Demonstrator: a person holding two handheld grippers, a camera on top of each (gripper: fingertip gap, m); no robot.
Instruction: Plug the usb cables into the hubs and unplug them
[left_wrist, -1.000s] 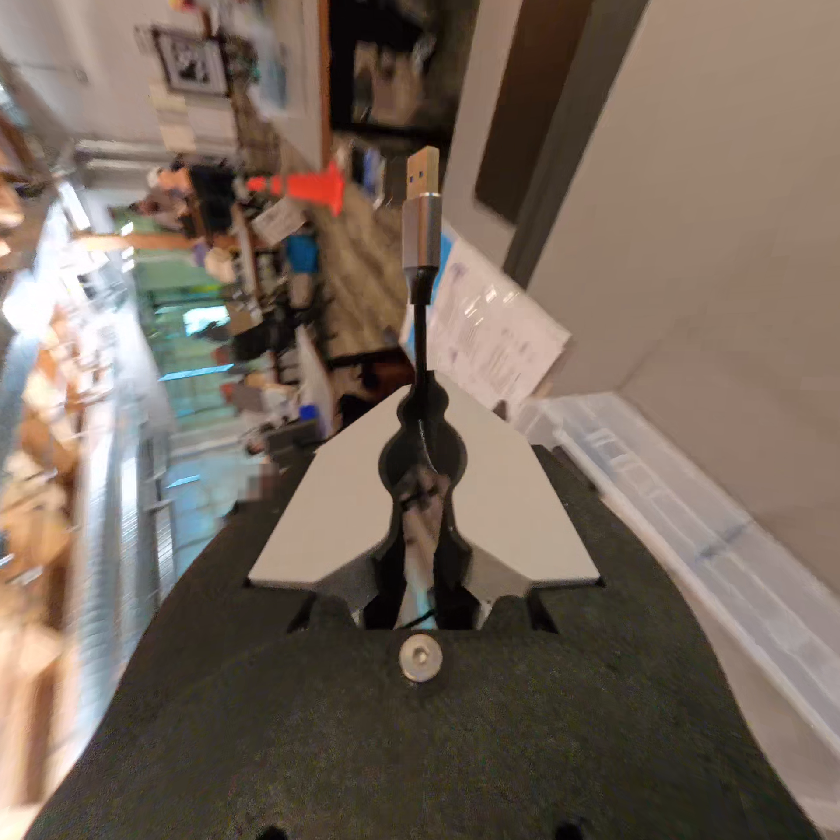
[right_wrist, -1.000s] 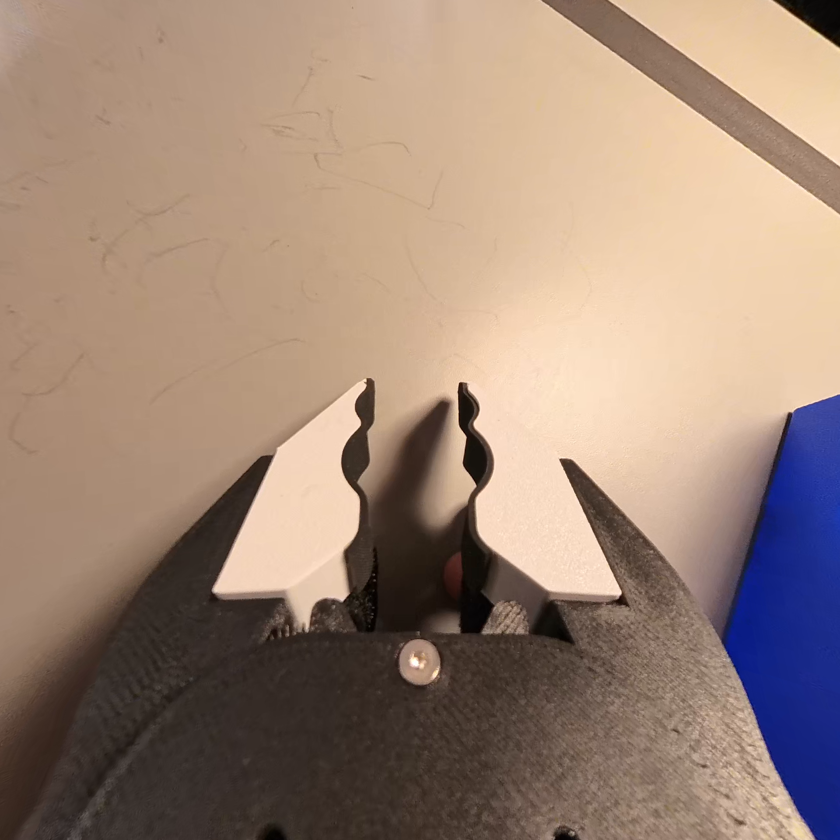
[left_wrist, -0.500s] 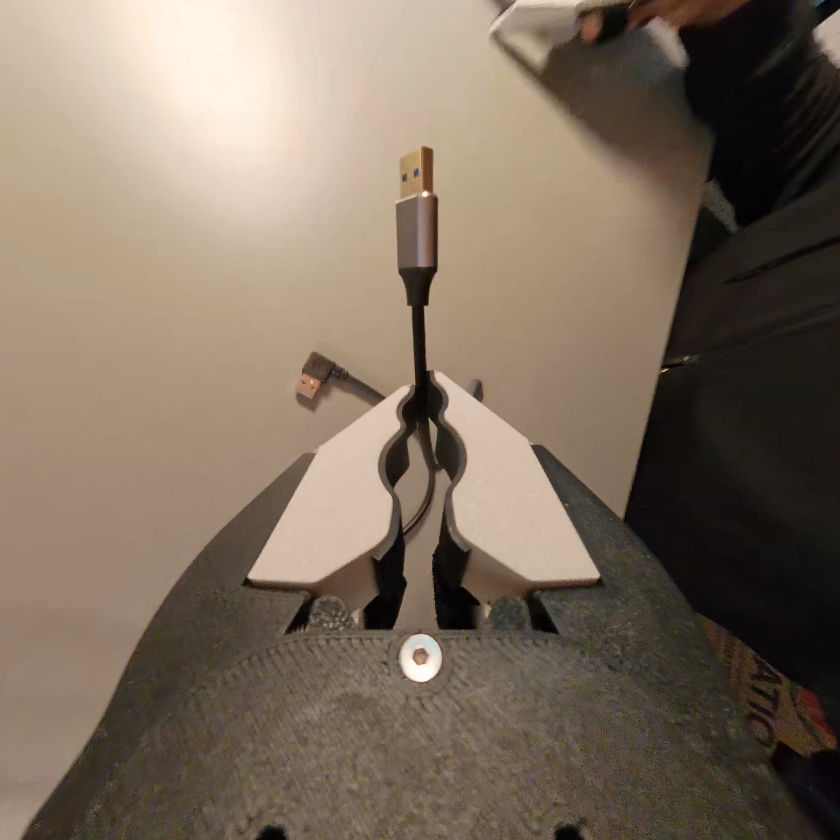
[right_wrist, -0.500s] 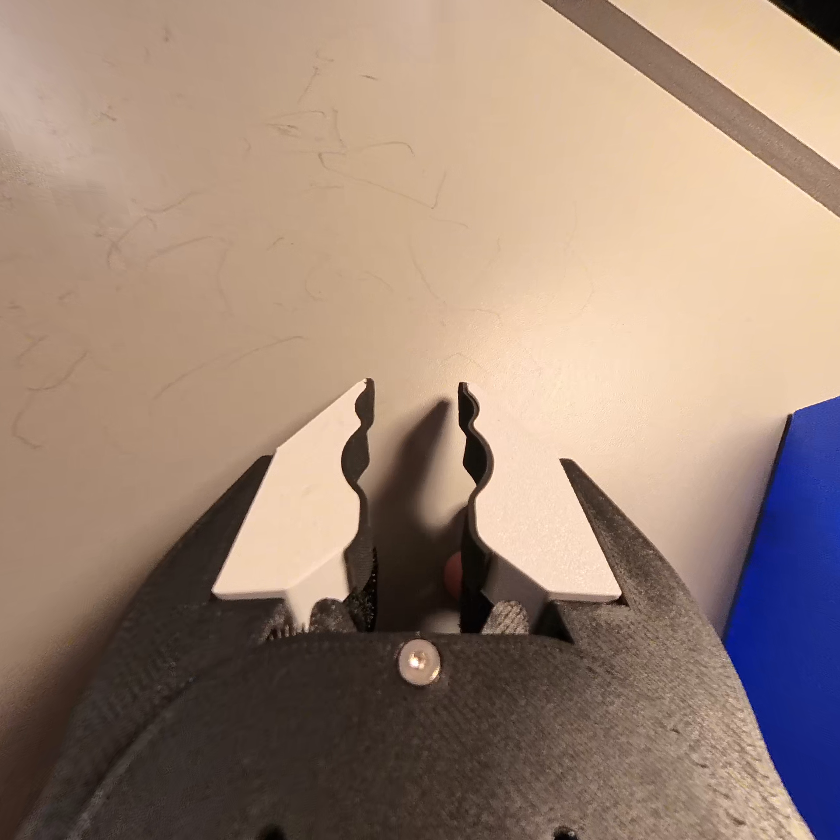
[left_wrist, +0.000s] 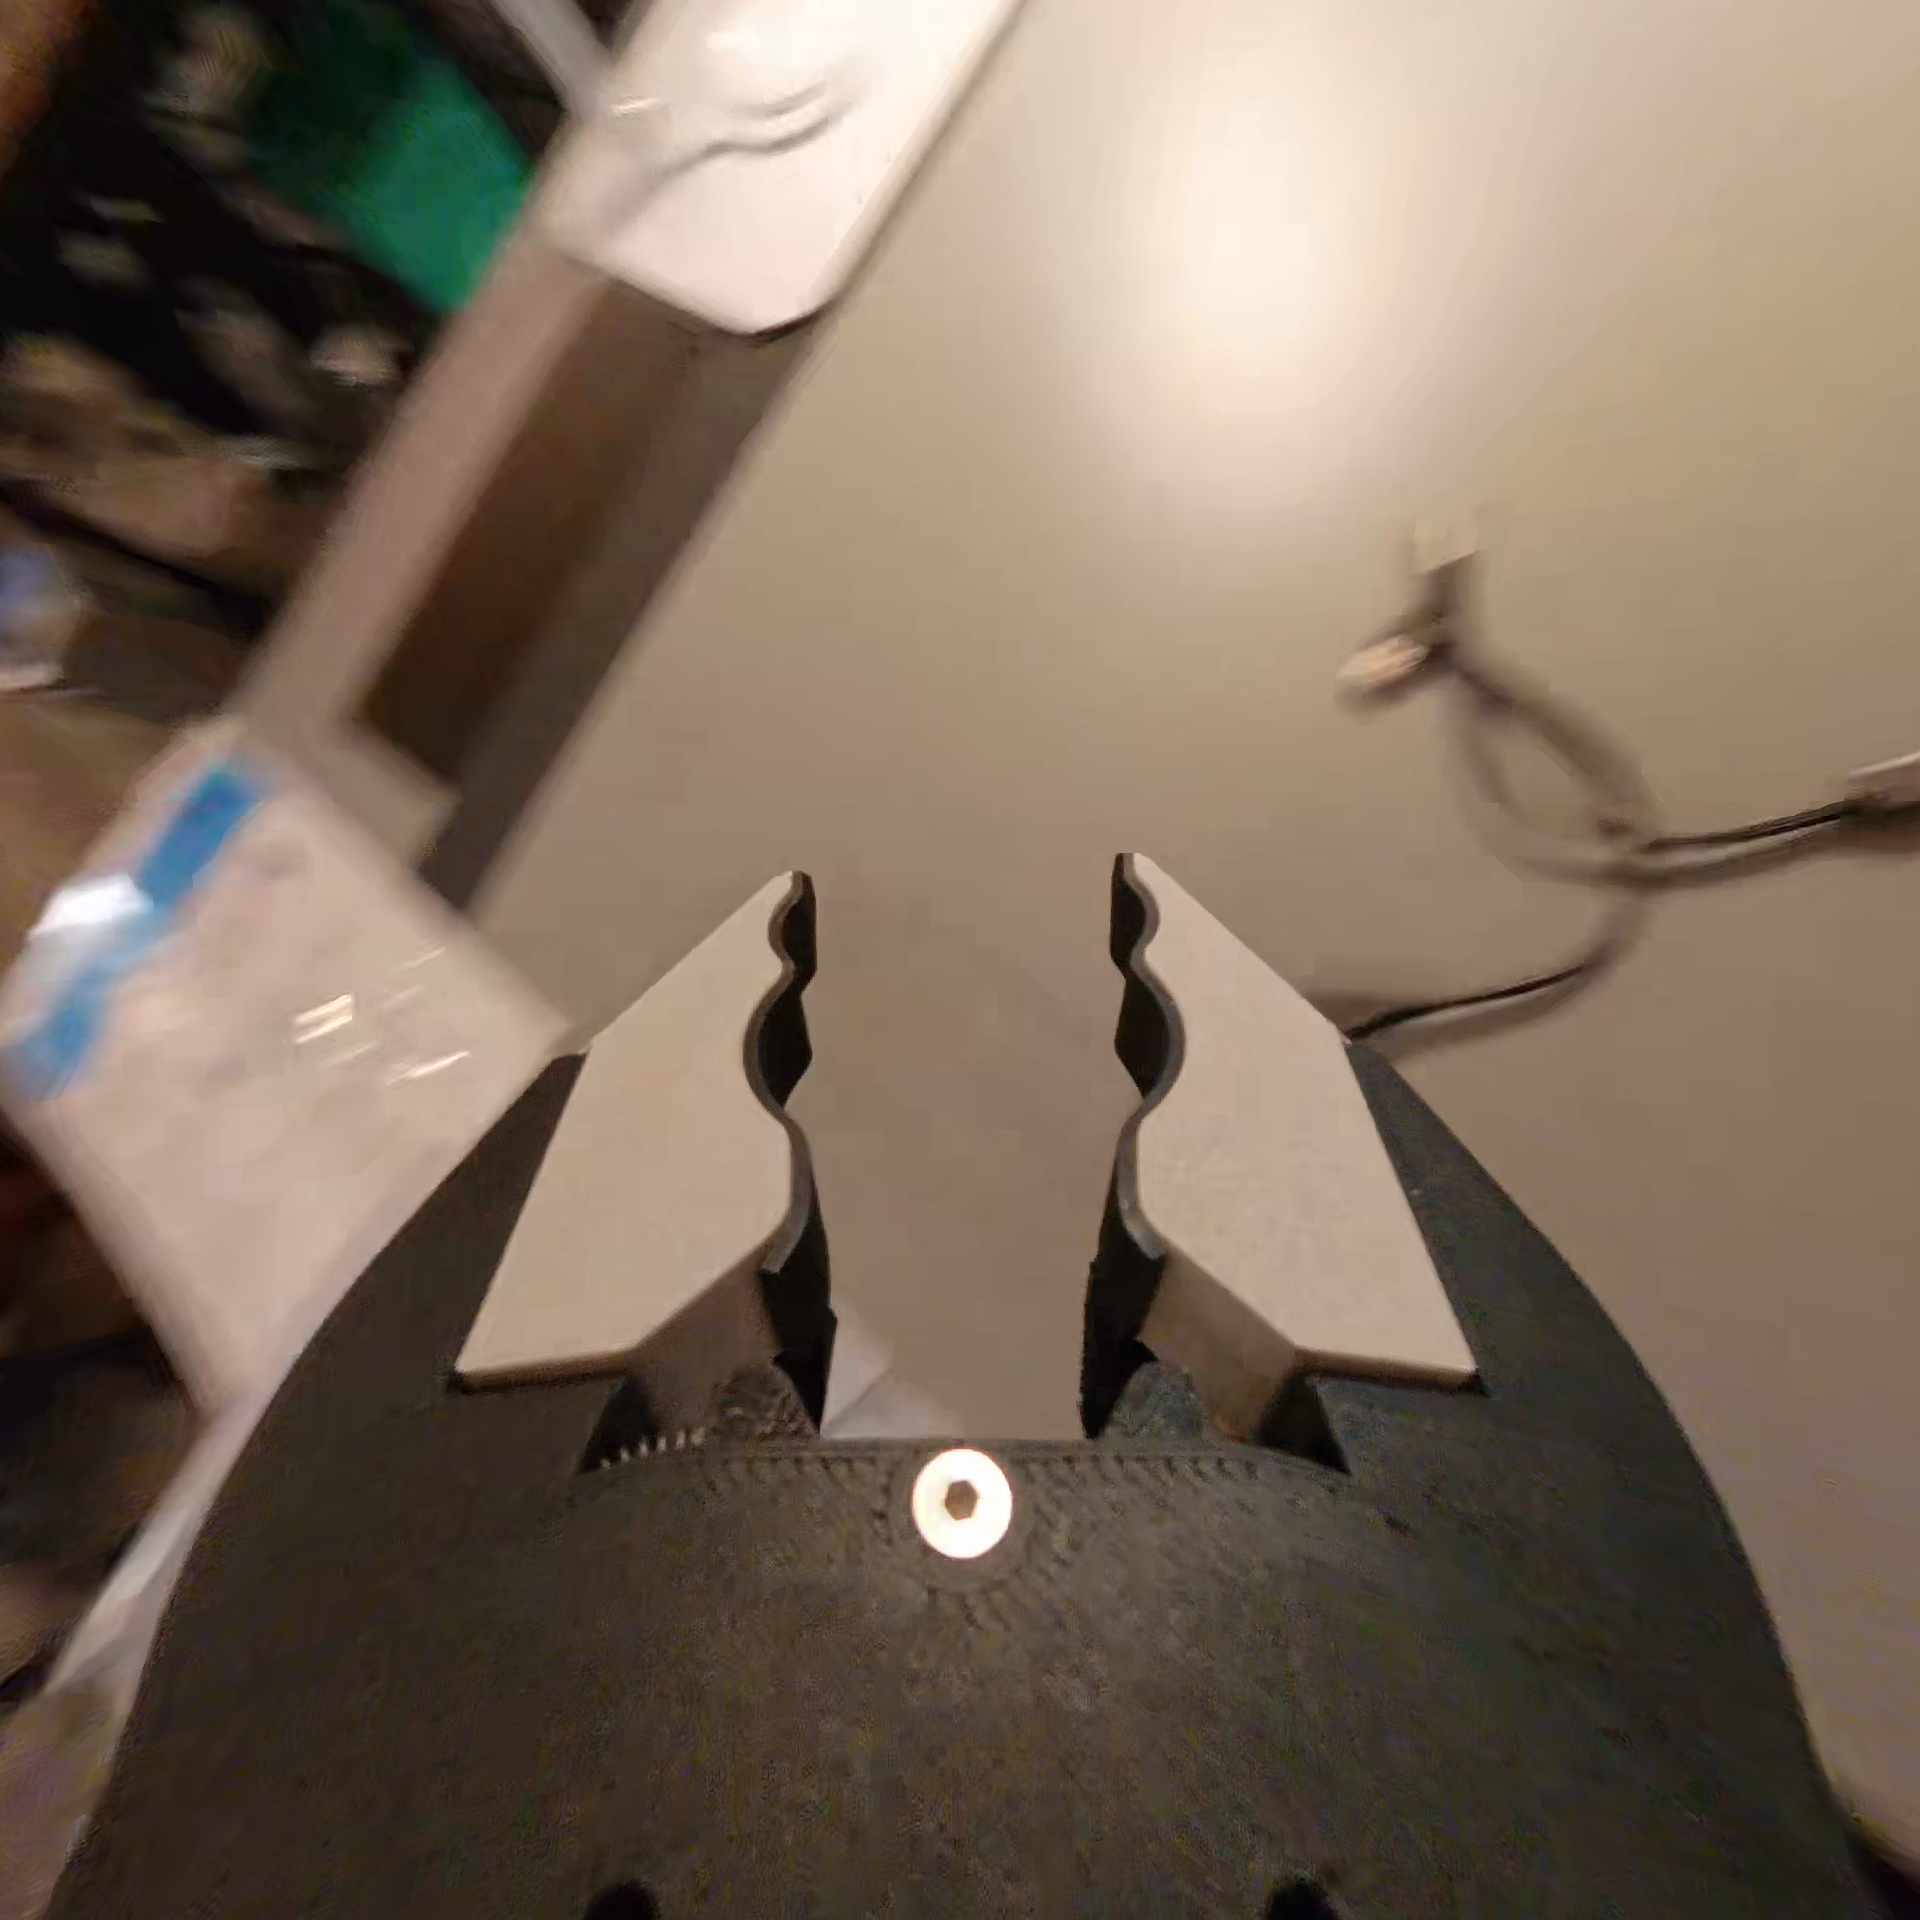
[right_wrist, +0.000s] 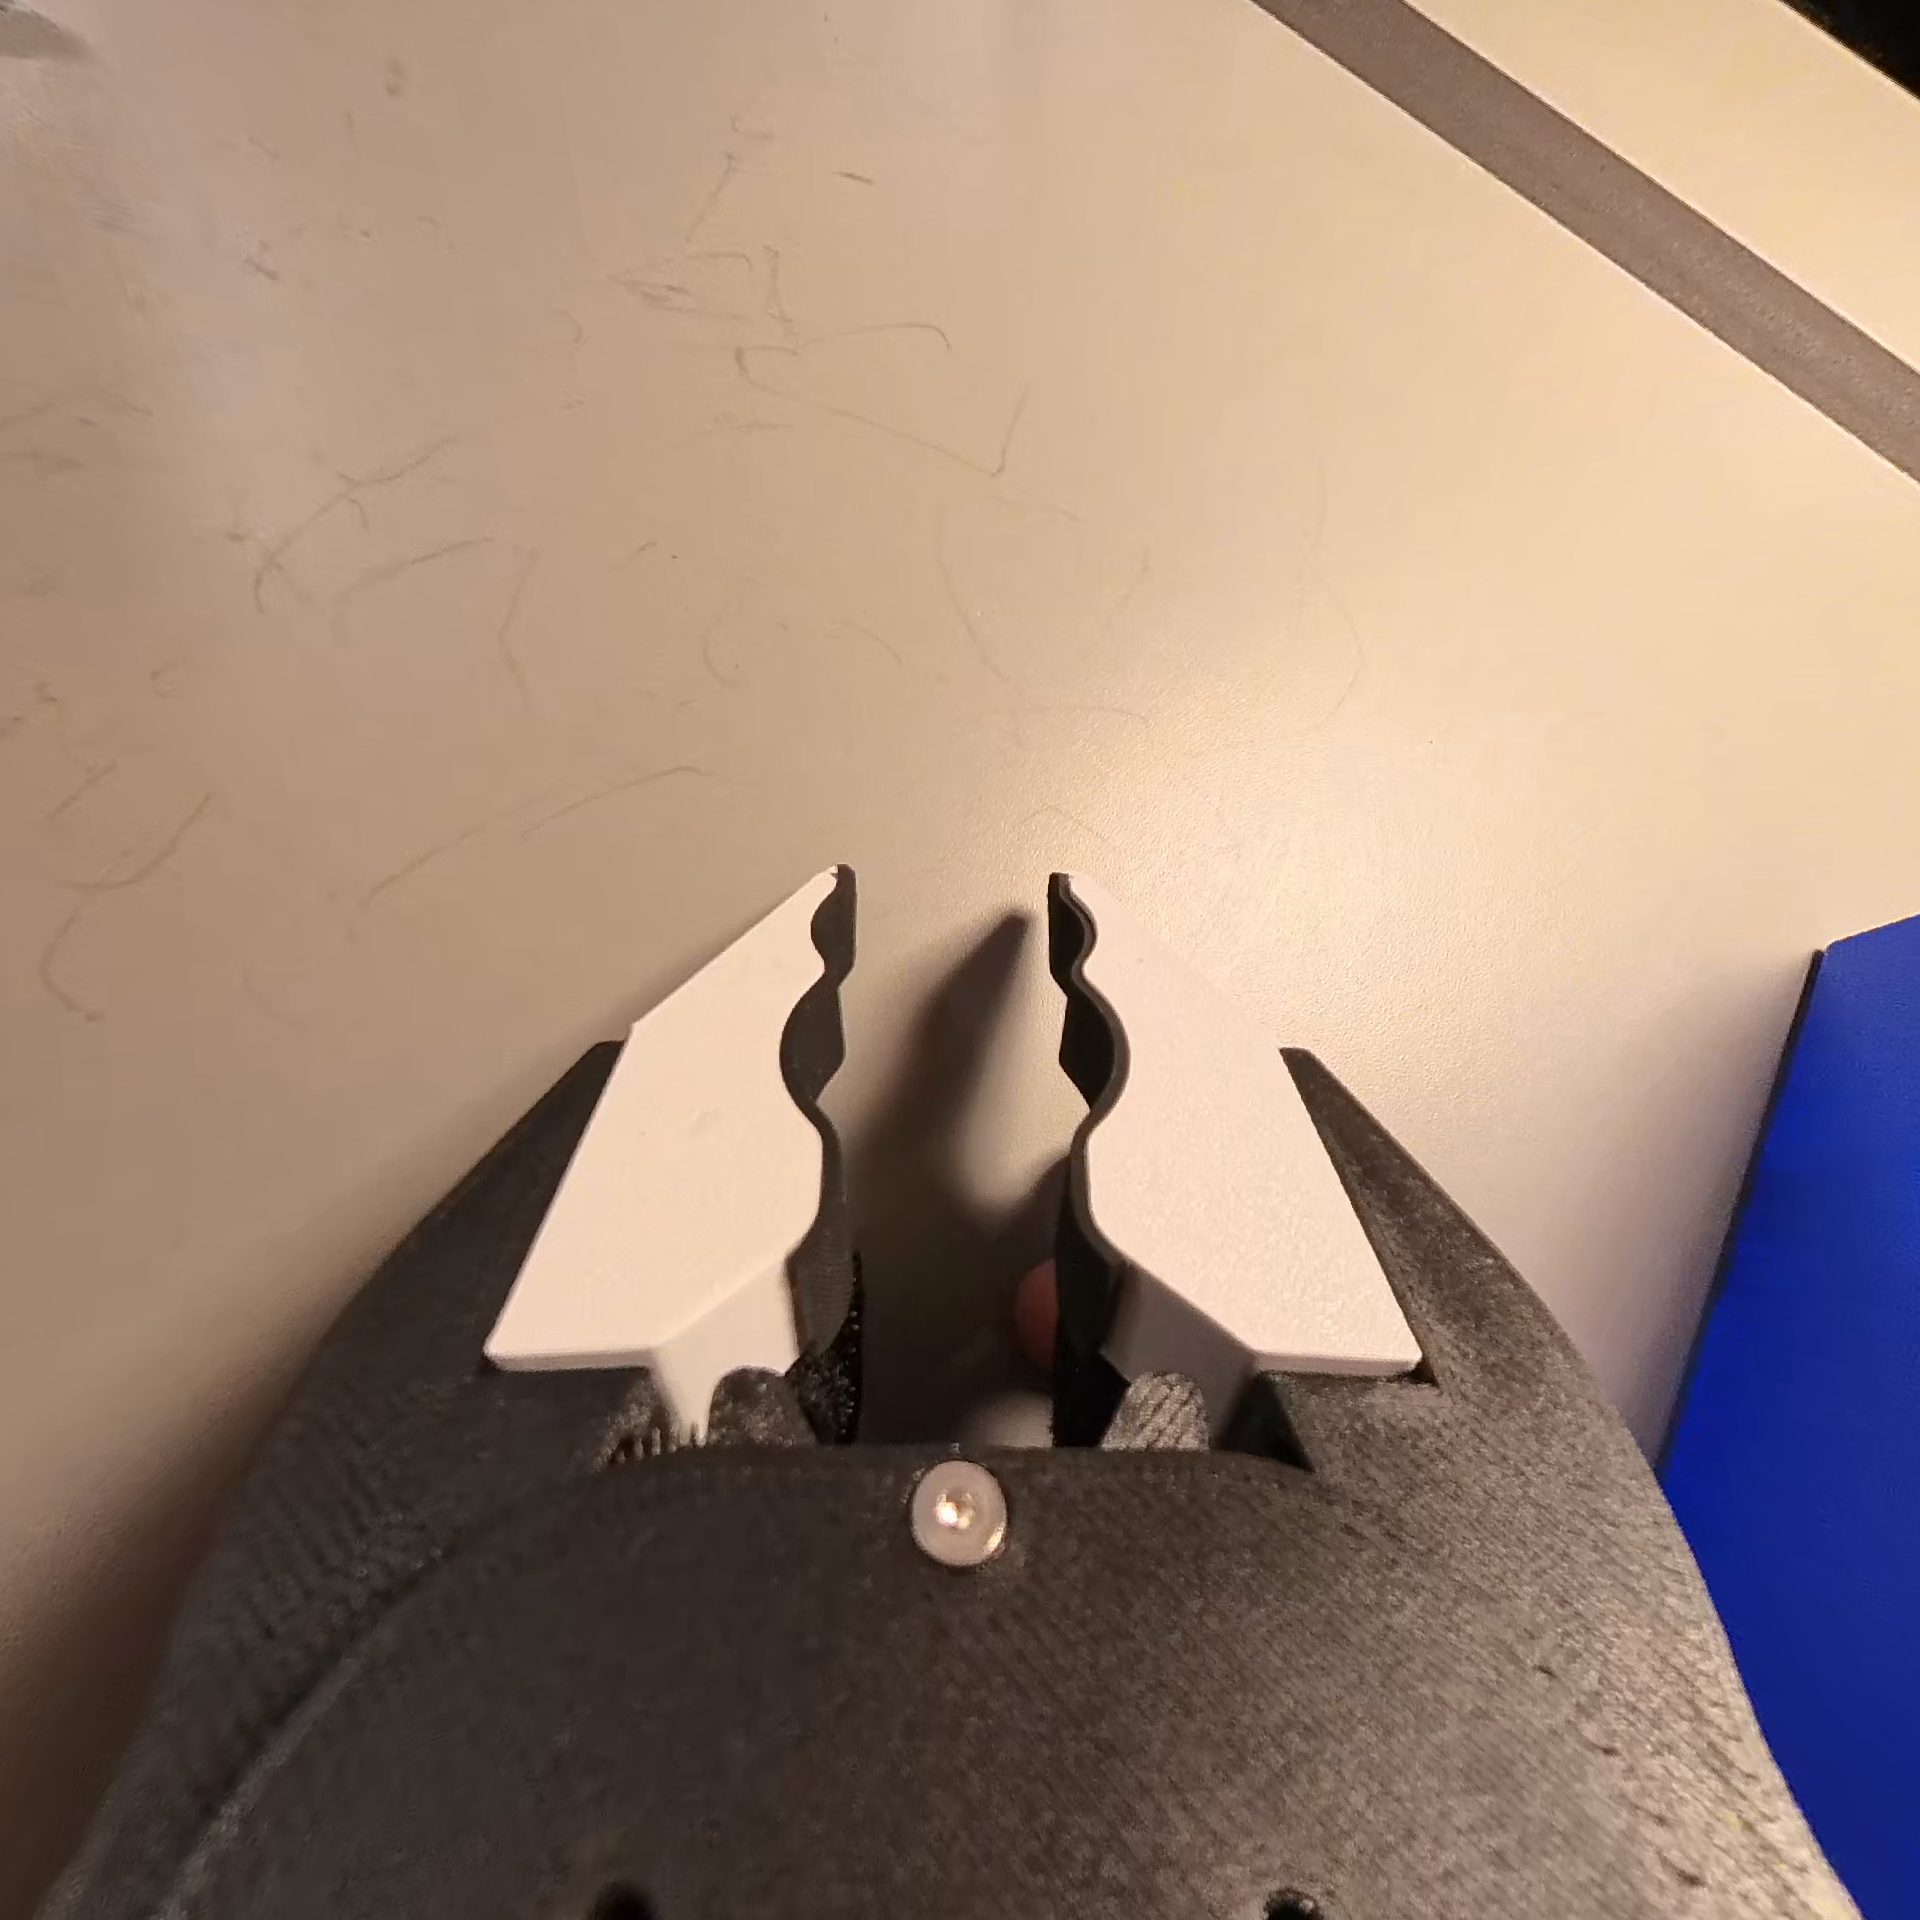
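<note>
My left gripper (left_wrist: 961, 883) is open and empty above the beige table (left_wrist: 1195, 468). A tangle of dark USB cables (left_wrist: 1527, 748) with metal plugs lies blurred on the table to its right, apart from the fingers. Another plug (left_wrist: 1886, 779) shows at the right edge. My right gripper (right_wrist: 953, 883) is open and empty, close over the scratched beige table (right_wrist: 623, 468). No hub shows in either view.
In the left wrist view the table's left edge (left_wrist: 582, 499) runs diagonally, with a white plastic piece (left_wrist: 748, 166) at the top and a clear bag with a blue label (left_wrist: 239, 997) at left. In the right wrist view a blue panel (right_wrist: 1808, 1195) stands right; a grey strip (right_wrist: 1621, 218) crosses top right. Some 50 cm of space lies between my two pairs of fingers. The plug (left_wrist: 1886, 779) is about 25 cm from my left fingertips and 30 cm from my right.
My left gripper was shut on a USB cable with its plug pointing up. It has opened, the cable is out of it, and the view has swung left. My right gripper has not moved.
</note>
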